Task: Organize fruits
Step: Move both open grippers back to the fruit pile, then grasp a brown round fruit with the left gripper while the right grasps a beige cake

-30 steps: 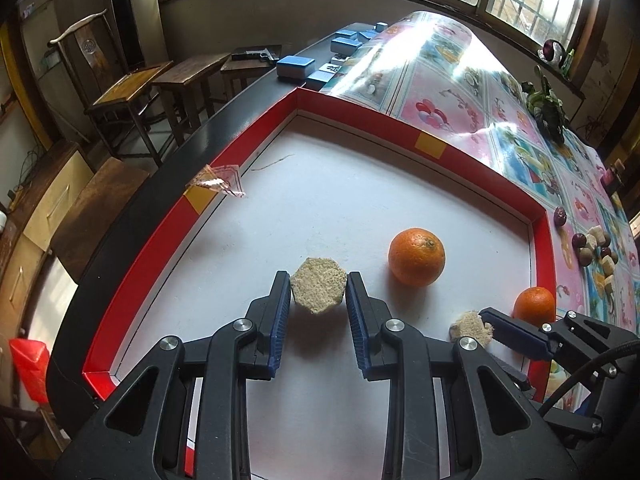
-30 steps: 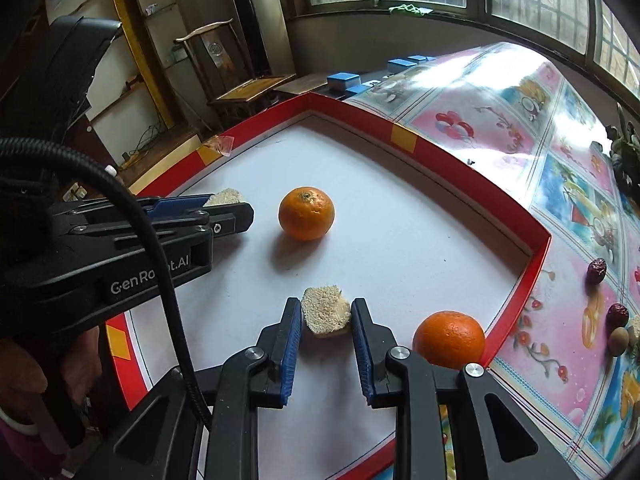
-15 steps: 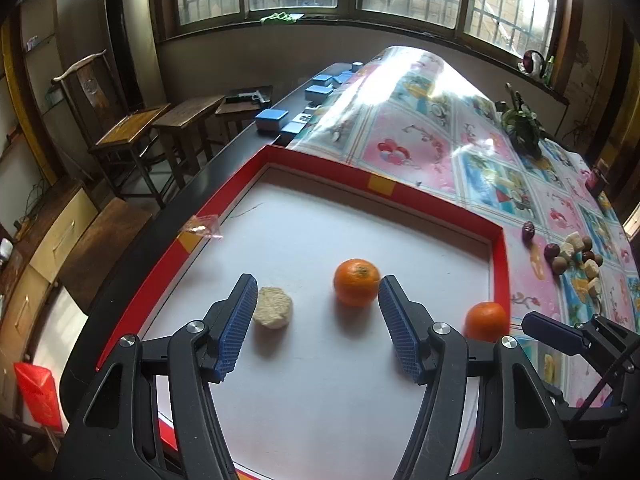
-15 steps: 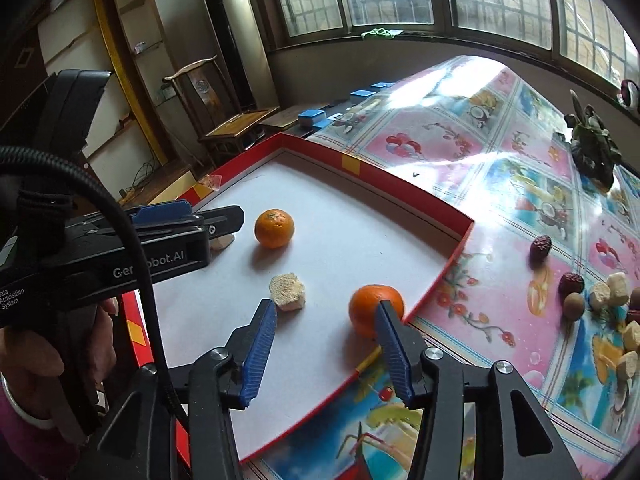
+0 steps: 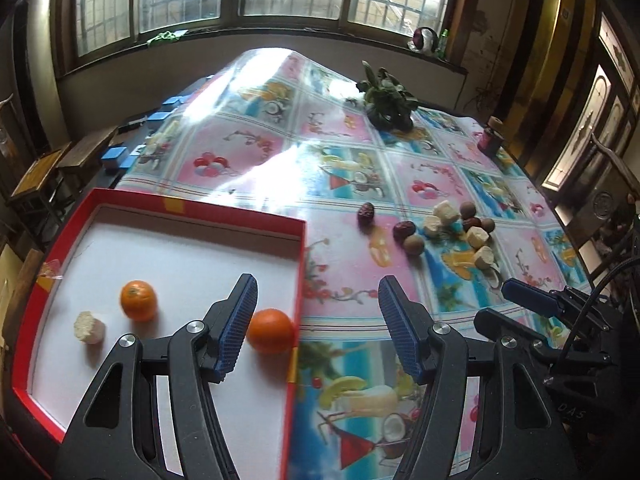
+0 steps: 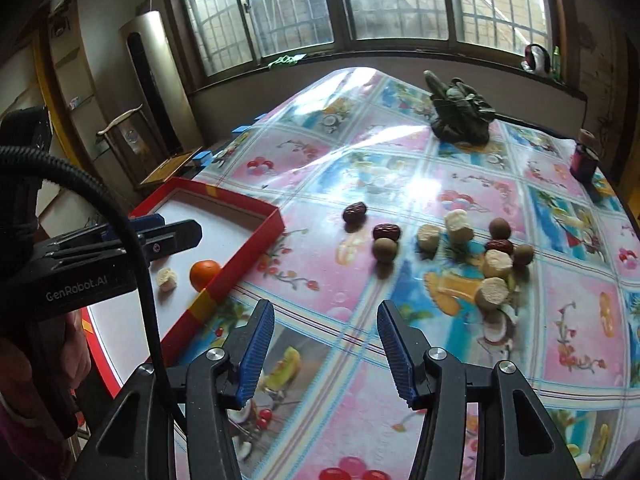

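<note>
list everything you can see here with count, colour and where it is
tray: 1, red rim, white floor, left end of table
oranges: 2, orange, inside tray
cut white chunks in tray: 1 seen in each view, pale, inside tray
cut white chunks on cloth: 4, pale, right of tray
dried red dates: 3, dark red, on cloth
small round brown fruits: 3, brown, among the chunks
tablecloth: 1, pink and blue fruit print, covers table
plant: 1, dark green, far end of table
left hand-held gripper: 1, black, blue pads, open, empty
right hand-held gripper: 1, same, open, empty
</note>
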The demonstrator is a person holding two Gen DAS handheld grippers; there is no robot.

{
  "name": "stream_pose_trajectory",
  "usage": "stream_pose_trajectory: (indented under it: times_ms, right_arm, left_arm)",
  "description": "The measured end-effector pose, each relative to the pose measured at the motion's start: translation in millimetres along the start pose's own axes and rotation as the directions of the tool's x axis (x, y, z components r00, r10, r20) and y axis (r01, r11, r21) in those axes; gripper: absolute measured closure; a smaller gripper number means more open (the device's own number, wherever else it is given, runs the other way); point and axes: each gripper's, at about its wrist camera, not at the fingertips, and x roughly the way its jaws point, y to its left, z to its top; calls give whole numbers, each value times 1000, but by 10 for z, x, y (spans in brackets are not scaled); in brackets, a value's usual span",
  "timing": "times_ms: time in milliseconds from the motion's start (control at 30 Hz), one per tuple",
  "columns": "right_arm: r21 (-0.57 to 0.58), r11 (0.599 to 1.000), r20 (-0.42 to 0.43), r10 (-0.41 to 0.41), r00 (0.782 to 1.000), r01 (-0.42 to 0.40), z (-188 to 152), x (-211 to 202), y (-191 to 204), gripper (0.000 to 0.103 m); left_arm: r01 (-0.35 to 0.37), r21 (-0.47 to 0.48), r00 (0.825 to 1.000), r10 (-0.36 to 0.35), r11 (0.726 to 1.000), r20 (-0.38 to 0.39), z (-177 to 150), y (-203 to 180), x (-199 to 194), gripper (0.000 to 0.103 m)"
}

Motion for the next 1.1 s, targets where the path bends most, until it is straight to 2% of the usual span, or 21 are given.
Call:
stream_pose_trajectory:
  times_ms: [200,367,567,867,1100]
  right_arm:
    - [109,993,32,-52,998,49,-113,-216,-488,46]
    - [138,987,30,-83,996,78,-200,-305,-707,46]
    - [168,980,20,-108,994,104,-248,-318,-892,34]
    - [224,968,5,-114,993,110,-256,-266,-1078,34]
    - [227,966,-17,-119,993,119,-217,-165,-1100,34]
  left_arm:
    - [77,46,994,-73,996,-81,40,-404,254,40]
    - [96,59,990,-89,994,-114,67,-638,409,40]
    - [72,110,988,-55,991,-144,39,-825,552,40]
    - [48,77,982,-33,996,-185,97,-765,812,40]
    - [31,45,983,-22,999,-184,236,-753,1000,40]
